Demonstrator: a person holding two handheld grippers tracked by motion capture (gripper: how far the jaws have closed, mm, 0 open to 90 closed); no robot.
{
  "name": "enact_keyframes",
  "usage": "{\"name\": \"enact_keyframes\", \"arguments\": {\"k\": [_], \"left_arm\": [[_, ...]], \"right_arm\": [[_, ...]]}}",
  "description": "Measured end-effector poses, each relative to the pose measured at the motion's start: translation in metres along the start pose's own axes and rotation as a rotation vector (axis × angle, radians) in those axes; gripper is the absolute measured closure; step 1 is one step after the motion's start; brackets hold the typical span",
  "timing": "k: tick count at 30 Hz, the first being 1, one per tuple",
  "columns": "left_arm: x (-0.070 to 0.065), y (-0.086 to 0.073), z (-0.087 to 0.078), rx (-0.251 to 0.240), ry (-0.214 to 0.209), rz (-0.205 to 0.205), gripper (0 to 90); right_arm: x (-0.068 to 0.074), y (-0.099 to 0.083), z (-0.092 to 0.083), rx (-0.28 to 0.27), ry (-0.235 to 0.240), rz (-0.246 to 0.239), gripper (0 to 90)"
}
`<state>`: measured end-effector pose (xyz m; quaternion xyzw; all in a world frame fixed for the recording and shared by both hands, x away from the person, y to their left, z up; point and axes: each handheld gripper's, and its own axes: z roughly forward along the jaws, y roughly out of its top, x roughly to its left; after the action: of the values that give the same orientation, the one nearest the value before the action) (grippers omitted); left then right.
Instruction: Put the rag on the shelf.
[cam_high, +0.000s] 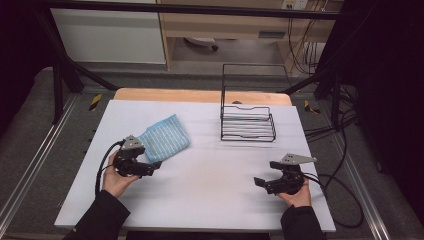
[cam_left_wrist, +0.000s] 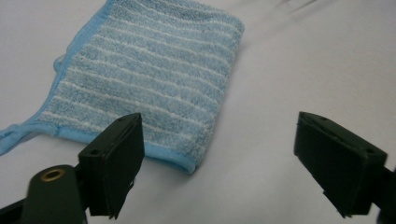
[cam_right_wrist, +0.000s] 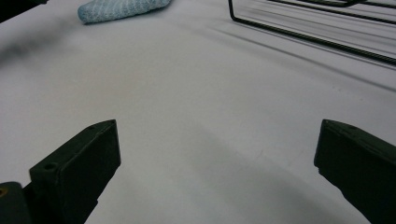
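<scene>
1. The bench (cam_high: 200, 175) has a pale flat top, and both hands come in from its near edge.
2. The wire rack (cam_high: 247, 122) stands on the far right part of the bench, well apart from both claws; its black bars are seen also in the right gripper view (cam_right_wrist: 317, 37).
3. The folded blue striped cloth (cam_high: 165, 137) lies flat on the left part of the bench, not lifted.
4. The left claw (cam_high: 156, 165) is just beside the near corner of the cloth (cam_left_wrist: 154, 84). Its jaws stand wide apart with nothing between them.
5. The right claw (cam_high: 260, 182) is over bare bench at the right, open wide and holding nothing.
</scene>
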<state>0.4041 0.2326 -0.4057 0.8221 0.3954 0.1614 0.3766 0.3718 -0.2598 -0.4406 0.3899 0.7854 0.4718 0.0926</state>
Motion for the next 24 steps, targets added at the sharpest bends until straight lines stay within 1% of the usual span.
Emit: {"name": "enact_keyframes", "arguments": {"k": [1, 2, 3, 4, 5, 7, 9, 11, 14, 17, 18, 20, 21, 22, 23, 24], "left_arm": [[-0.001, 0.002, 0.003, 0.005, 0.004, 0.004, 17.0], [-0.001, 0.003, 0.005, 0.01, 0.008, 0.005, 19.8], [-0.002, 0.005, 0.008, 0.014, 0.013, 0.004, 19.8], [-0.002, 0.006, 0.011, 0.021, 0.017, 0.008, 24.1], [-0.001, 0.007, 0.014, 0.026, 0.021, 0.013, 24.1], [-0.001, 0.007, 0.02, 0.038, 0.033, 0.012, 27.6], [0.0, 0.007, 0.026, 0.057, 0.036, 0.011, 31.8], [0.001, 0.006, 0.031, 0.085, 0.052, 0.024, 35.0], [0.002, 0.004, 0.038, 0.106, 0.068, 0.036, 41.4], [0.003, 0.002, 0.044, 0.127, 0.083, 0.053, 49.7], [0.003, 0.002, 0.045, 0.13, 0.09, 0.059, 49.7], [0.003, 0.001, 0.047, 0.136, 0.103, 0.067, 53.2], [0.003, 0.001, 0.048, 0.137, 0.105, 0.066, 56.5], [0.004, 0.001, 0.048, 0.138, 0.109, 0.066, 56.5], [0.005, 0.001, 0.049, 0.136, 0.112, 0.065, 58.6], [0.005, 0.001, 0.049, 0.137, 0.112, 0.062, 62.3]], "right_arm": [[0.0, 0.0, 0.0, 0.0, 0.0, 0.0, 1.0], [0.0, 0.0, 0.0, 0.001, 0.0, 0.0, 1.0], [0.0, 0.0, 0.0, 0.001, 0.0, 0.0, 1.0], [0.0, 0.0, 0.0, 0.0, -0.001, -0.002, 1.1], [0.0, 0.0, 0.0, 0.0, -0.001, -0.002, 1.1], [0.0, 0.0, 0.001, 0.001, -0.002, -0.006, 1.1], [0.0, 0.0, 0.001, 0.004, -0.002, -0.008, 1.2], [0.0, 0.0, 0.001, 0.004, -0.002, -0.008, 1.2], [0.0, 0.0, 0.001, 0.01, -0.001, -0.005, 1.2], [0.0, 0.0, 0.002, 0.01, -0.003, -0.006, 1.3], [0.0, 0.0, 0.002, 0.01, -0.003, -0.006, 1.3], [0.0, 0.0, 0.002, 0.01, -0.002, -0.006, 1.3], [-0.001, 0.0, 0.002, 0.008, -0.003, -0.008, 1.3], [-0.001, 0.0, 0.002, 0.008, -0.003, -0.008, 1.3], [-0.001, 0.0, 0.002, 0.009, -0.003, -0.007, 1.3], [-0.001, 0.0, 0.002, 0.011, -0.003, -0.006, 1.4]]}}
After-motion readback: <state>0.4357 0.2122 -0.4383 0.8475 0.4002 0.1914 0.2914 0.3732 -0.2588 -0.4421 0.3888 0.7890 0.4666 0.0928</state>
